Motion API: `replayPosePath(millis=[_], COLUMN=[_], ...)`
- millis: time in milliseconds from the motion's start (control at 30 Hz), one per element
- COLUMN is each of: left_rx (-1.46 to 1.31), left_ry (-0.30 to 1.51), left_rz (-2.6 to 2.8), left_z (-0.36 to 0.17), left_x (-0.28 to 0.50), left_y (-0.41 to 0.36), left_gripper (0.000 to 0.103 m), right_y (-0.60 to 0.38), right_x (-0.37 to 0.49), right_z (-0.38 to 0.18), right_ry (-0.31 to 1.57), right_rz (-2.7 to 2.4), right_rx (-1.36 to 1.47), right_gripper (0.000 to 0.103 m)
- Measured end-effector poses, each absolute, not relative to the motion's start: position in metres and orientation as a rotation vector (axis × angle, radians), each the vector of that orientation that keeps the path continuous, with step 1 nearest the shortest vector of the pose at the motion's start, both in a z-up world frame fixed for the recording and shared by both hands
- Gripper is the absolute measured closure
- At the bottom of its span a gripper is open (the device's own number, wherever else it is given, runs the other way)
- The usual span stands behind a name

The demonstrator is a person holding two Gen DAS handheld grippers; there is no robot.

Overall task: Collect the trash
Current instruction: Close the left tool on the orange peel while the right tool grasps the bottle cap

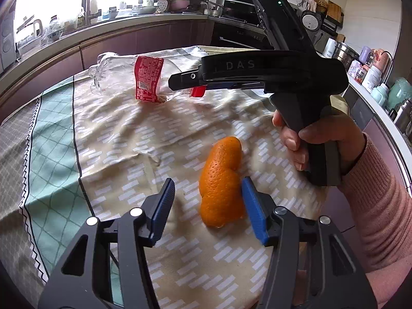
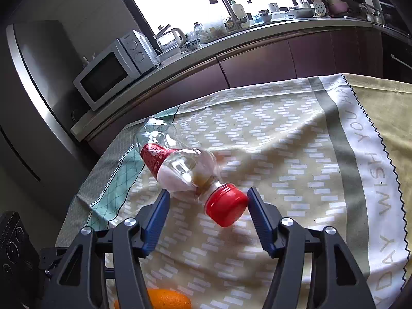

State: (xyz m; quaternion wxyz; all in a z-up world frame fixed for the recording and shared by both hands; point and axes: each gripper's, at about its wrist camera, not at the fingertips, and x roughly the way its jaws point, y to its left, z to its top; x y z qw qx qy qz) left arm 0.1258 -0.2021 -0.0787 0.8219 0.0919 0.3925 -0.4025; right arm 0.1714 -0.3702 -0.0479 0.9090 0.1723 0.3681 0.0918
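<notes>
An orange peel [image 1: 221, 180] lies on the patterned tablecloth [image 1: 123, 134]. My left gripper [image 1: 208, 188] is open around it, the right pad touching or nearly touching its side. An empty clear plastic bottle [image 1: 134, 77] with a red label and red cap lies on its side farther back. In the right wrist view the bottle [image 2: 180, 164] points its red cap [image 2: 225, 207] between the open fingers of my right gripper [image 2: 208, 200]; the cap sits close to the right pad. The right gripper also shows in the left wrist view [image 1: 180, 81], at the bottle's cap. The peel's edge shows at the bottom of the right wrist view [image 2: 164, 300].
The cloth [image 2: 296, 154] covers the table. A kitchen counter [image 1: 103, 33] with dishes runs behind. A microwave [image 2: 113, 69] and fridge [image 2: 33, 82] stand at left. Bottles and jars [image 1: 373, 74] line the right counter. A black device [image 2: 15, 252] sits at lower left.
</notes>
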Motion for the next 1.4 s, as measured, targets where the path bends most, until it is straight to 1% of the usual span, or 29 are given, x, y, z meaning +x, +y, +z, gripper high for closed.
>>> replayPosePath(millis=[67, 100, 200, 267, 333, 400, 567, 667, 800, 967, 1400], left_rx=[0.191, 0.189, 0.184, 0.182, 0.179, 0.187, 0.187, 0.185, 0.188, 0.19, 0.124], left_ry=[0.838, 0.838, 0.836, 0.836, 0.835, 0.828, 0.835, 0.841, 0.837, 0.815, 0.764], left_rz=[-0.864, -0.864, -0.858, -0.852, -0.855, -0.855, -0.881, -0.905, -0.907, -0.903, -0.81], left_z=[-0.079, -0.079, -0.078, -0.078, -0.078, -0.078, -0.079, -0.078, -0.076, -0.073, -0.051], left_x=[0.125, 0.125, 0.126, 0.126, 0.125, 0.123, 0.118, 0.115, 0.113, 0.109, 0.114], left_y=[-0.202, -0.202, -0.198, -0.197, -0.196, -0.196, -0.197, -0.198, -0.198, -0.195, -0.143], left_gripper=[0.054, 0.054, 0.05, 0.048, 0.048, 0.049, 0.059, 0.071, 0.076, 0.084, 0.086], right_y=[-0.369, -0.368, -0.365, -0.364, -0.362, -0.361, -0.361, -0.362, -0.367, -0.371, -0.372], right_x=[0.17, 0.17, 0.167, 0.165, 0.162, 0.16, 0.155, 0.152, 0.145, 0.138, 0.129], right_z=[-0.048, -0.048, -0.047, -0.046, -0.045, -0.045, -0.043, -0.045, -0.044, -0.039, -0.033], right_ry=[0.76, 0.763, 0.763, 0.756, 0.751, 0.748, 0.731, 0.73, 0.708, 0.678, 0.616], right_rz=[0.193, 0.196, 0.197, 0.202, 0.207, 0.2, 0.192, 0.192, 0.184, 0.198, 0.245], right_rx=[0.351, 0.349, 0.339, 0.336, 0.333, 0.329, 0.348, 0.371, 0.42, 0.475, 0.618], right_gripper=[0.053, 0.054, 0.06, 0.068, 0.07, 0.071, 0.071, 0.071, 0.071, 0.071, 0.071])
